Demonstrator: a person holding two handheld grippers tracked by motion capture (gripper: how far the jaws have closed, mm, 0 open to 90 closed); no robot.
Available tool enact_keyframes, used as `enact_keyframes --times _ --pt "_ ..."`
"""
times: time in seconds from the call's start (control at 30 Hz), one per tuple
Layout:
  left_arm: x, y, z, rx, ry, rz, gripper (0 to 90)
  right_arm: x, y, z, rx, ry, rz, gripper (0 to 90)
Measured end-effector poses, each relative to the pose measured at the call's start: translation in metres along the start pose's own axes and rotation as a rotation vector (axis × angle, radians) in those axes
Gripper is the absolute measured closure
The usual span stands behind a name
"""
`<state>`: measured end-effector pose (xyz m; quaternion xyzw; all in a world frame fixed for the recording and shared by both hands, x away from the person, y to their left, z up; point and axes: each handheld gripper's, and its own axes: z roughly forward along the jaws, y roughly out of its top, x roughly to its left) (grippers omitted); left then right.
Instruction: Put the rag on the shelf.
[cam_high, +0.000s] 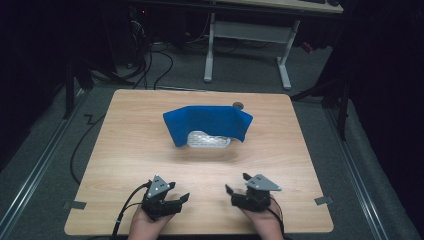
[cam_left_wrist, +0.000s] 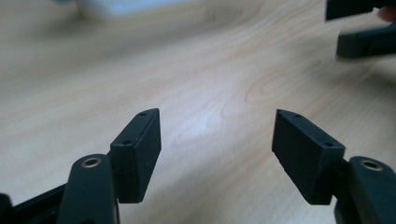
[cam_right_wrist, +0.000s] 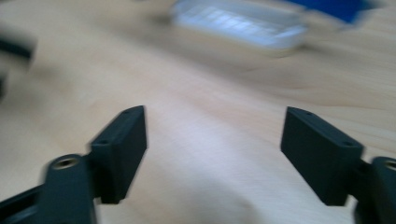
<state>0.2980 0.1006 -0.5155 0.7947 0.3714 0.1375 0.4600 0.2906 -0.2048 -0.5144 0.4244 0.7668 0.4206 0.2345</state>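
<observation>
From the high view, a blue cloth (cam_high: 207, 122) stood draped behind a clear tray (cam_high: 209, 139) at mid tabletop (cam_high: 125, 150), the tray's long axis running left to right. Both tools waited near the front edge, well apart from it. In the left gripper view, the left tool (cam_left_wrist: 217, 149) gaped, empty. In the right gripper view, the right tool (cam_right_wrist: 212, 156) gaped too; a hasty reach, I judged, could shove the light tray or topple the cloth.
</observation>
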Motion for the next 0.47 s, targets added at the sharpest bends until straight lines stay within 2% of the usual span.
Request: enact_keyframes --times 0.03,0.13,0.2,0.23,0.27,0.37,0.47 --pt "0.001 0.0 -0.001 -0.002 0.009 0.015 33.2 0.003 0.001 0.001 -0.003 0.002 -0.034 24.4" --pt "0.009 -0.007 -0.002 0.026 0.003 0.003 33.0 -0.001 0.004 0.001 -0.03 0.023 -0.02 24.4" --pt "0.011 -0.012 -0.002 0.043 -0.001 -0.027 32.9 -0.005 0.003 0.002 -0.026 0.01 -0.045 24.7" --pt "0.012 -0.013 -0.003 0.046 0.007 -0.023 32.8 -0.007 0.002 0.002 -0.022 0.005 -0.056 24.7" --pt "0.017 -0.012 -0.004 0.051 0.023 0.003 32.6 -0.008 0.001 0.002 -0.019 0.001 -0.053 24.9" --pt "0.021 -0.01 -0.003 0.037 0.017 -0.032 32.5 -0.015 -0.001 0.003 -0.01 0.0 -0.019 25.0" --pt "0.02 -0.01 -0.002 0.042 0.025 -0.021 32.0 -0.017 0.0 0.002 -0.015 -0.003 -0.025 25.0"
